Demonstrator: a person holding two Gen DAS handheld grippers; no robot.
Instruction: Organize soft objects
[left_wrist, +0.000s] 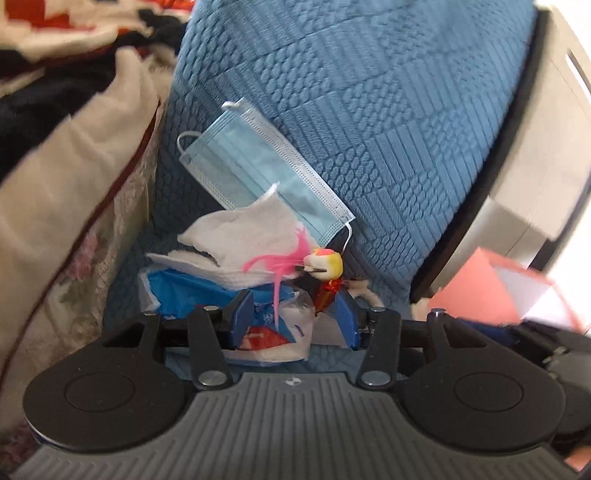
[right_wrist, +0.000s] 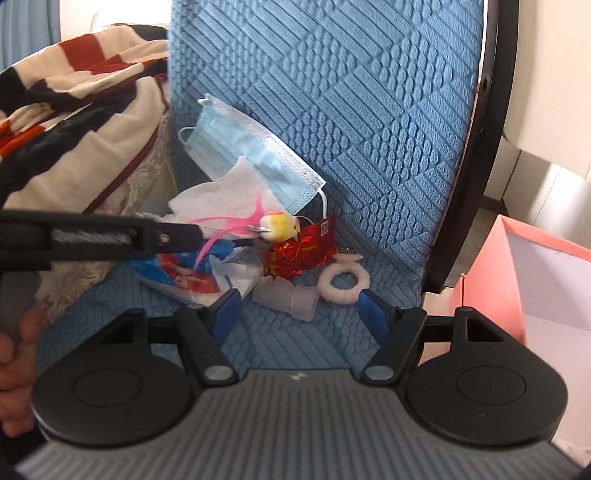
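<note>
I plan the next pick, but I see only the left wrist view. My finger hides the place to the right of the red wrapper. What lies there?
Observer: A white ring lies flat on the seat, right of the wrapper.
Operator: Is something beside the ring?
Observer: Yes, a clear cup lies on its side, just left of it.
Operator: Is the right gripper free?
Observer: Yes. The right gripper is open and holds nothing.
</note>
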